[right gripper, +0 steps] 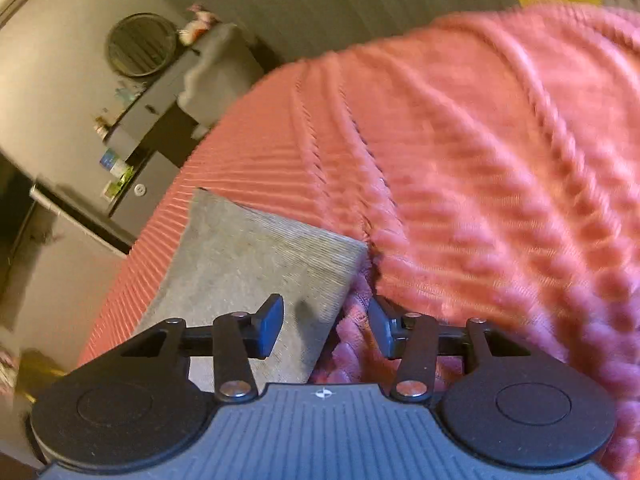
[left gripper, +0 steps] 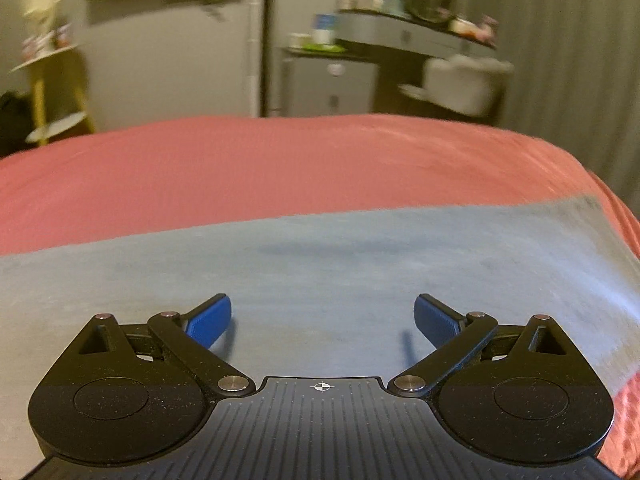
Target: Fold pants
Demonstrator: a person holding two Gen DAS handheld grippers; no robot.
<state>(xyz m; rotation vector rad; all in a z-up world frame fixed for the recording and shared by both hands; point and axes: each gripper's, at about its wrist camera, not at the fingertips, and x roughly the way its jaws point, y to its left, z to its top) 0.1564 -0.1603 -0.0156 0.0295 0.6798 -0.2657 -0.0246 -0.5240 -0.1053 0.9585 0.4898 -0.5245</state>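
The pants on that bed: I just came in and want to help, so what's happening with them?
A person is folding grey pants on a pink bedspread, one hand-held gripper in each hand. The left hand-held gripper hovers open over the flat fabric, gripping nothing. The right hand-held gripper is half open at the pants' edge, one finger over the fabric, the other over the bedspread, pads not pressing on anything. The pants lie smooth; no fold is under way.

bedspread [left gripper: 280,160]: pink, ribbed | round mirror [right gripper: 140,44]: on grey dresser [left gripper: 408,34] | yellow shelf [left gripper: 48,92]: far left
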